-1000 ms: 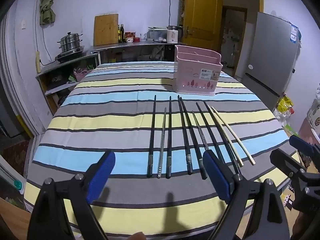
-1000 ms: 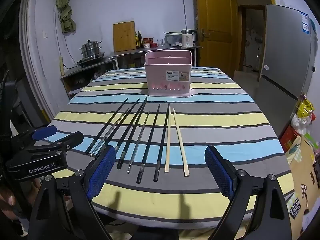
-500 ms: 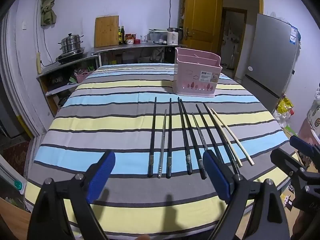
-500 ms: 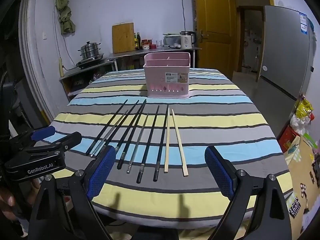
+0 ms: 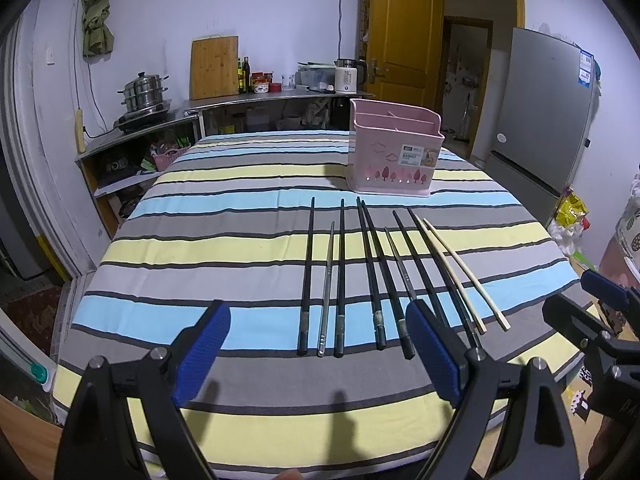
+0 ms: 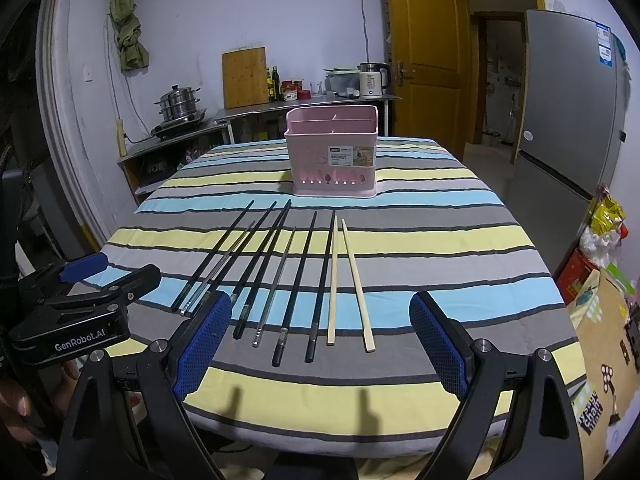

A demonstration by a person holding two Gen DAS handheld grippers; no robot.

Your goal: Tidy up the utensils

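Several chopsticks lie side by side on the striped tablecloth: black ones [image 5: 306, 276] [image 6: 312, 280], a silver one [image 5: 327, 280] and a pale wooden pair [image 5: 464, 272] [image 6: 356, 280] at the right end. A pink divided utensil basket [image 5: 394, 152] [image 6: 334, 152] stands upright behind them. My left gripper [image 5: 316, 356] is open and empty, just short of the chopsticks' near ends. My right gripper [image 6: 320, 348] is open and empty over the near ends of the right-hand chopsticks.
The table's near edge [image 6: 320, 440] lies under both grippers. A counter [image 5: 256, 98] with a cutting board, bottles and kettle runs along the back wall. A steamer pot [image 5: 144, 94] sits at the left. A grey fridge [image 6: 572, 120] and a wooden door stand at the right.
Both views have shifted very slightly; the grippers stay open and the chopsticks and basket have not moved.
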